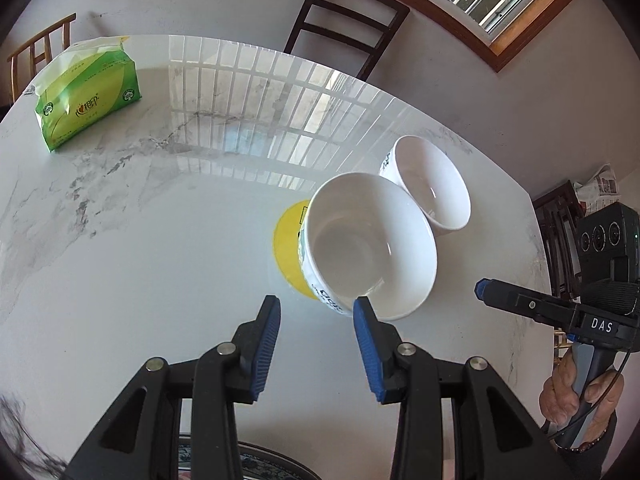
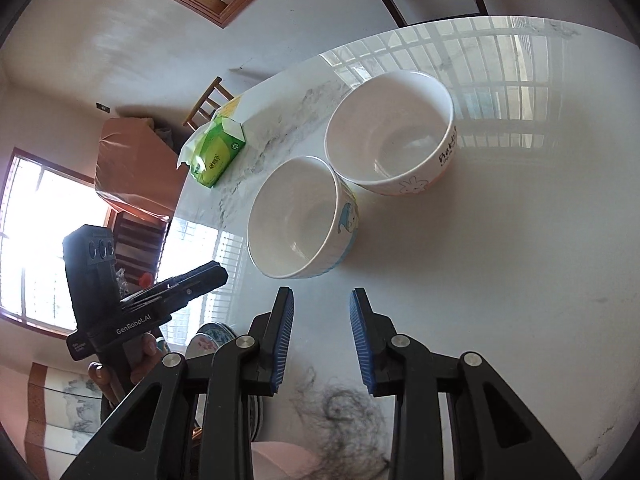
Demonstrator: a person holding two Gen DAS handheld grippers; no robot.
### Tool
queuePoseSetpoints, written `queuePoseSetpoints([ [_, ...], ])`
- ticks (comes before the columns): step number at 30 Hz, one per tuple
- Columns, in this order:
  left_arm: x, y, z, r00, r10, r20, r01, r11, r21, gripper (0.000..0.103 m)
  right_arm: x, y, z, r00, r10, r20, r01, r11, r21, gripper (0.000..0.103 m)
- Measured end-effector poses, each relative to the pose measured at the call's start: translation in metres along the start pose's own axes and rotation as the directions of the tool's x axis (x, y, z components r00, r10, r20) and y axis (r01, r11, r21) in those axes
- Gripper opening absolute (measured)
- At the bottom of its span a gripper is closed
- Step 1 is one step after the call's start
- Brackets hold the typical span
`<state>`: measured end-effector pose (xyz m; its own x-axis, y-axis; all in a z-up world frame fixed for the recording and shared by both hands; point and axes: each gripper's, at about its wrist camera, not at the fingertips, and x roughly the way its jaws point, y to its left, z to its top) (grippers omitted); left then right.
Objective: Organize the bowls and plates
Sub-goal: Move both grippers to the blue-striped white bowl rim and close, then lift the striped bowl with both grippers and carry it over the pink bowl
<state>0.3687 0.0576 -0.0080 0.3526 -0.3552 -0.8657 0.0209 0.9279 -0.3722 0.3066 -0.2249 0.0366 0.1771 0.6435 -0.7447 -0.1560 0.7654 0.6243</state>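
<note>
My left hand-held gripper (image 1: 316, 308) hangs over the white marble surface (image 1: 140, 260) with its blue pads spread and nothing between them. My right hand-held gripper (image 2: 322, 300) is likewise parted and empty. Just beyond the left one stands the nearer white bowl (image 1: 370, 244), on a yellow disc (image 1: 288, 240). The farther bowl (image 1: 432, 180) sits right beside it, both upright and empty. Well apart, toward the far left edge, lies a green tissue pack (image 1: 90, 92). A dark chair (image 1: 344, 20) stands behind the surface.

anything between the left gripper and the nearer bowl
Nothing: in the left wrist view only bare table separates the open left gripper from the nearer bowl.
</note>
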Motion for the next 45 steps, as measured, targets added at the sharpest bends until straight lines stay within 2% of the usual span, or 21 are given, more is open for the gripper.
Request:
queuePoseSetpoints([
  [5, 0.007, 0.004, 0.013, 1.000, -0.003, 0.007, 0.003, 1.000, -0.005, 0.039, 0.023, 0.008, 0.020, 1.000, -0.031, -0.001, 0.031, 0.999, 0.008, 0.031],
  [12, 0.015, 0.000, 0.017, 0.999, 0.047, 0.025, -0.048, 0.998, 0.032, 0.039, 0.045, 0.008, 0.031, 0.998, -0.062, -0.016, 0.063, 0.998, 0.019, 0.031],
  [21, 0.038, -0.002, 0.017, 0.994, 0.112, 0.002, -0.112, 0.993, 0.030, 0.038, 0.061, 0.003, 0.035, 0.994, -0.109, -0.027, 0.110, 0.994, 0.029, 0.031],
  [22, 0.041, -0.003, 0.016, 0.994, 0.106, -0.006, -0.106, 0.994, 0.036, 0.037, 0.063, 0.001, 0.035, 0.993, -0.110, -0.032, 0.112, 0.993, 0.036, 0.031],
  [23, 0.043, -0.004, 0.015, 0.996, 0.086, -0.011, -0.085, 0.996, 0.038, 0.022, 0.066, 0.000, 0.036, 0.993, -0.112, -0.037, 0.114, 0.993, 0.040, 0.031],
  [26, 0.045, -0.006, 0.016, 0.996, 0.091, -0.005, -0.091, 0.996, 0.012, 0.018, 0.071, -0.003, 0.037, 0.991, -0.129, -0.042, 0.131, 0.991, 0.038, 0.021],
  [28, 0.044, -0.010, 0.016, 0.992, 0.130, 0.005, -0.130, 0.991, 0.025, 0.015, 0.071, -0.002, 0.037, 0.991, -0.134, -0.032, 0.134, 0.991, 0.027, 0.020],
  [38, 0.004, -0.038, -0.001, 0.985, 0.156, 0.079, -0.159, 0.986, 0.043, 0.014, 0.050, 0.006, 0.033, 0.991, -0.133, 0.007, 0.133, 0.991, 0.009, 0.014],
  [45, -0.026, -0.063, -0.023, 0.984, 0.139, 0.111, -0.147, 0.987, 0.069, 0.014, 0.020, 0.018, 0.018, 0.992, -0.122, 0.041, 0.123, 0.992, -0.008, 0.012],
])
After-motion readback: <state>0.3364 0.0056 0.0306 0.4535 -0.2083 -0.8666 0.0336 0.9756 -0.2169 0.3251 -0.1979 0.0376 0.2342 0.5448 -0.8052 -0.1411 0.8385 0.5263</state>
